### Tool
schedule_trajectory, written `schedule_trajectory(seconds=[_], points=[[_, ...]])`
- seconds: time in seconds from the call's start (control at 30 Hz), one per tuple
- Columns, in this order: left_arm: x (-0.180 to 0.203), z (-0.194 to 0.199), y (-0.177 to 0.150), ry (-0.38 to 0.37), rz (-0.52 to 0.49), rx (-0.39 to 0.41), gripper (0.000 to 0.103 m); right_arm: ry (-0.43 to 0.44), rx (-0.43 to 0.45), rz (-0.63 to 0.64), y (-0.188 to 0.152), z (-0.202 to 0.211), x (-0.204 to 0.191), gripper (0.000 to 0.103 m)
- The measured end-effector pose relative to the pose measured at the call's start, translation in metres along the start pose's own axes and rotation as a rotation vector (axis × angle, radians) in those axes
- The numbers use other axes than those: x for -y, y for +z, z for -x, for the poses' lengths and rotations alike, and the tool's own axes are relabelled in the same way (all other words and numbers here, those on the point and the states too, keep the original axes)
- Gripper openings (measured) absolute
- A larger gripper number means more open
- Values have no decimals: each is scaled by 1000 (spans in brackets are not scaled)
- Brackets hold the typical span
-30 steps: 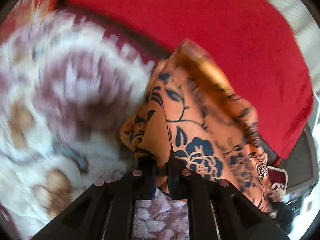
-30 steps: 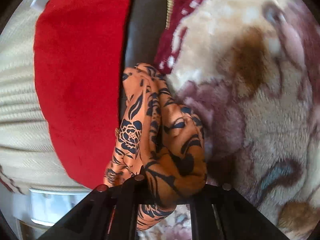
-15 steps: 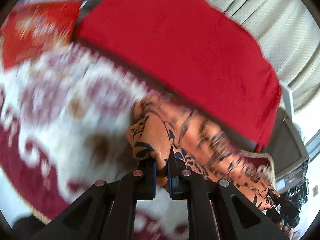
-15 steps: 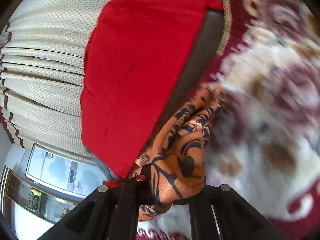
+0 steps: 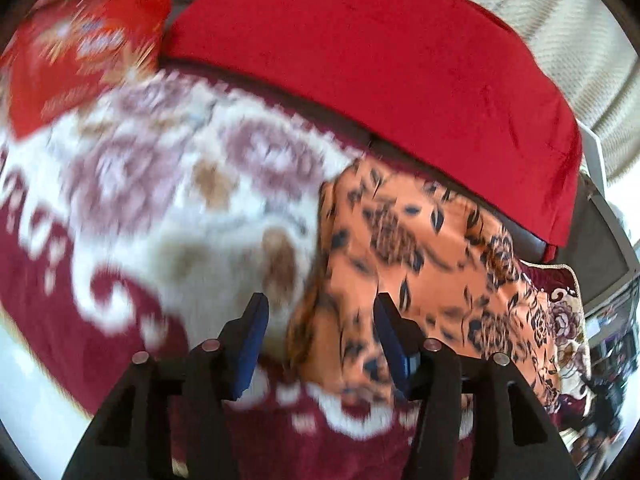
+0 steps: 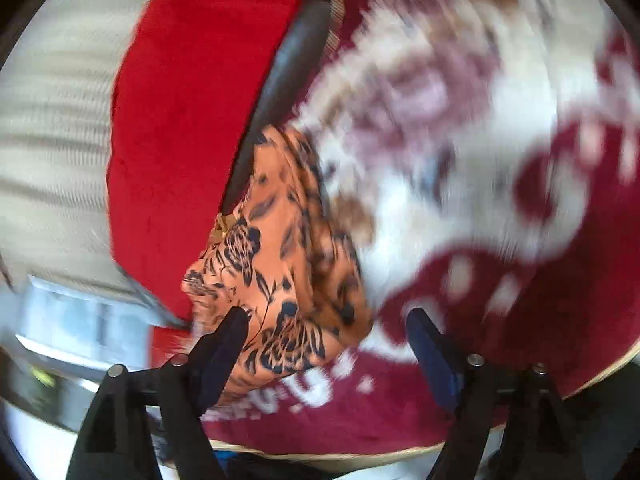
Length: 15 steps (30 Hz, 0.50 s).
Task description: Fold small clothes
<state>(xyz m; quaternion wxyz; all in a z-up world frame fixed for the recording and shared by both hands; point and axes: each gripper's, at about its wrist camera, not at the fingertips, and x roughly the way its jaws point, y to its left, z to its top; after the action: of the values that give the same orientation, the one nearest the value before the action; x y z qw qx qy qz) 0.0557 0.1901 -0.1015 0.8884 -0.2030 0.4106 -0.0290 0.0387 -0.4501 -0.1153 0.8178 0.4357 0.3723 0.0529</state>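
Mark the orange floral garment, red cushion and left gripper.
orange floral garment (image 5: 420,248): left wrist view, middle of cloth.
red cushion (image 5: 360,52): left wrist view, centre of face.
left gripper (image 5: 320,328): left wrist view, between open fingertips.

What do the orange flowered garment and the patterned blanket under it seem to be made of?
The orange garment looks like thin, smooth woven cloth, perhaps satin or rayon: it drapes in soft folds with a faint sheen. The blanket looks like thick plush fleece, with a fuzzy matte pile, though motion blur leaves this uncertain.
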Motion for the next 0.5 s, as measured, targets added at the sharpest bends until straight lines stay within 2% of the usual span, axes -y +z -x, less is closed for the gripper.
schedule_trajectory(seconds=[0.07,0.2,0.33,0.4,0.5], points=[[4,-15,21,-24,-39,2,56,-11,29,89,15,3,-18,84],[27,-52,58,-65,-129,-41,56,-5,70,252,54,-11,-52,84],[40,-93,84,-32,-147,-89,56,8,36,300,82,-28,-63,82],[42,-107,90,-40,-139,-103,56,0,28,333,94,-43,-64,77],[46,-118,94,-29,-148,-93,56,-6,17,341,109,-61,-66,73]])
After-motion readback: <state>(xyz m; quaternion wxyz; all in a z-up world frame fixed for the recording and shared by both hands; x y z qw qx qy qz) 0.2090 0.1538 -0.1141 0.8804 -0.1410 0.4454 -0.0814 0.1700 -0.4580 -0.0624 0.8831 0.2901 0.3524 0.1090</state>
